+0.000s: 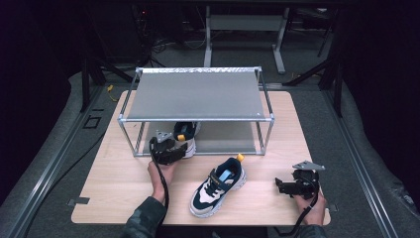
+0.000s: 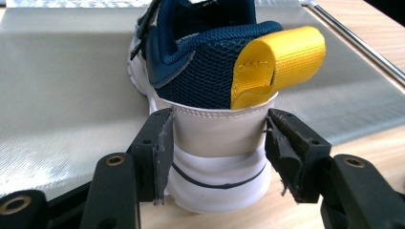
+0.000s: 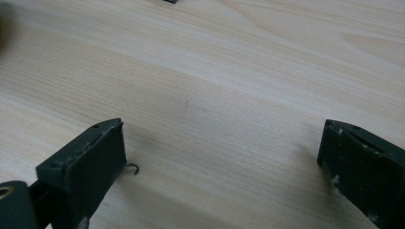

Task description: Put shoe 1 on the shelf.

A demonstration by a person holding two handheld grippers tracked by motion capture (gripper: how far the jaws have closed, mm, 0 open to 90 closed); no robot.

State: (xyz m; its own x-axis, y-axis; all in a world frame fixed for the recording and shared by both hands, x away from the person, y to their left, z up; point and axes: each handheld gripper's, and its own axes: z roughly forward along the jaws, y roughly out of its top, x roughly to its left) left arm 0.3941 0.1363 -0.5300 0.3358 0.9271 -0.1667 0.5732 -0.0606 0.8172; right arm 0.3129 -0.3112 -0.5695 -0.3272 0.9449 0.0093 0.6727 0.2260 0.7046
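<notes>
I have my left hand-held gripper (image 2: pixel 217 143) at the heel of the first shoe (image 2: pixel 210 86), jaws on either side of the white heel counter, the right pad a hair off it, so whether the grip is firm I cannot tell; holding it by the heel lets the toe go in first onto the lower shelf (image 1: pixel 223 139) of the rack (image 1: pixel 195 119). The second shoe (image 1: pixel 219 185) lies near the desk's (image 1: pixel 119 188) front edge, waiting. My right hand-held gripper (image 3: pixel 219 157) rests wide and empty by the front right corner

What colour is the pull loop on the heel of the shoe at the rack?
Bright yellow; the pull loop shows best in the left gripper view.
</notes>
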